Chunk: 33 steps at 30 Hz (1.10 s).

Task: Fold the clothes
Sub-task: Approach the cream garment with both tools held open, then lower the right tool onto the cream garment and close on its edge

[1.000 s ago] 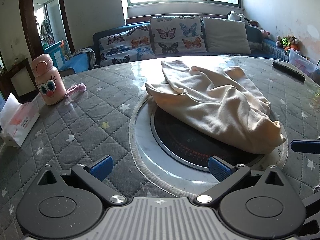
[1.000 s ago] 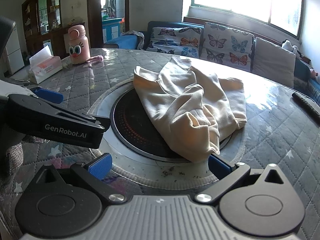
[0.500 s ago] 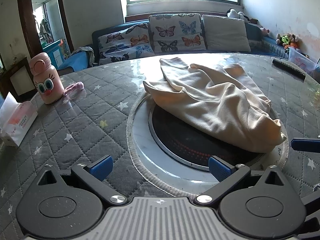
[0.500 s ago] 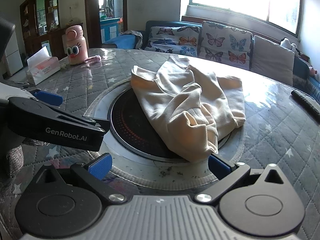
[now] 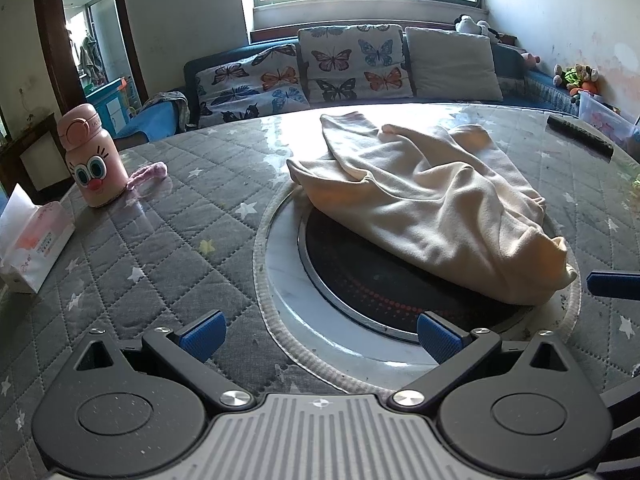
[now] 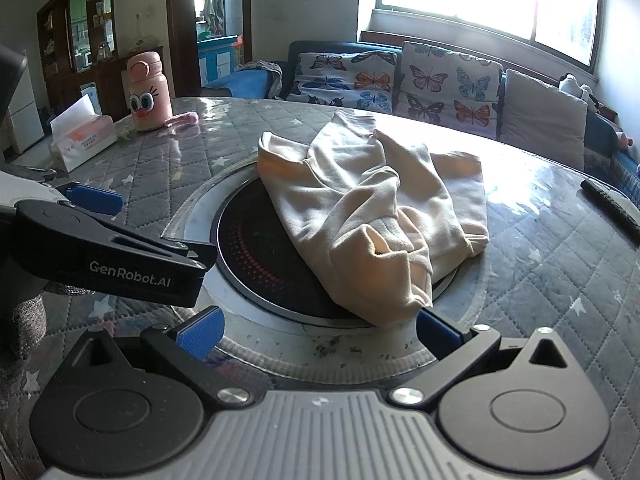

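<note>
Both grippers (image 5: 320, 334) (image 6: 318, 330) wide open, empty

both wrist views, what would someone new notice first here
The cream garment lies crumpled in the middle of the round table, draped over the black cooktop set into it. At the table's far left stands a pink bottle with a cartoon face, a tissue box beside it. Both blue-tipped tongs, left and right, are open and hold nothing.
</note>
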### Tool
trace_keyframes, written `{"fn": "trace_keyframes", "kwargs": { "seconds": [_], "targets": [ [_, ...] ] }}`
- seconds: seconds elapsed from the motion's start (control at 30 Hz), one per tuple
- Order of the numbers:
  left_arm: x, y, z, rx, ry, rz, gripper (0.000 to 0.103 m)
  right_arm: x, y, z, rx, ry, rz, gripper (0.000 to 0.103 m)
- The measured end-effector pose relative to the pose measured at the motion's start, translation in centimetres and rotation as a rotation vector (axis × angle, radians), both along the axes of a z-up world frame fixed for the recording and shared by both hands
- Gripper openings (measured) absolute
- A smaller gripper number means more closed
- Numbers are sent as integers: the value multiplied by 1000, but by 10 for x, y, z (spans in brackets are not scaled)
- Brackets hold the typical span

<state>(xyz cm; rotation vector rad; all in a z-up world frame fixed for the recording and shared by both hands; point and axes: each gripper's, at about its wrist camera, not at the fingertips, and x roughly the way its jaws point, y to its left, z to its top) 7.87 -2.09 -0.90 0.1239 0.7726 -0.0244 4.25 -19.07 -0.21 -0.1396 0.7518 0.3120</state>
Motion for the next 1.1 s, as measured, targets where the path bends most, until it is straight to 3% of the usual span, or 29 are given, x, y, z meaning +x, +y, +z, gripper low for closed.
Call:
{"fn": "trace_keyframes", "kwargs": {
  "seconds": [0.7, 1.1],
  "targets": [
    [22, 2, 19, 6, -30, 2, 103, 15, -16, 14, 17, -48, -21, 102],
    [44, -7, 26, -4, -40, -44, 103, 51, -32, 18, 71, -32, -41, 86]
  ]
}}
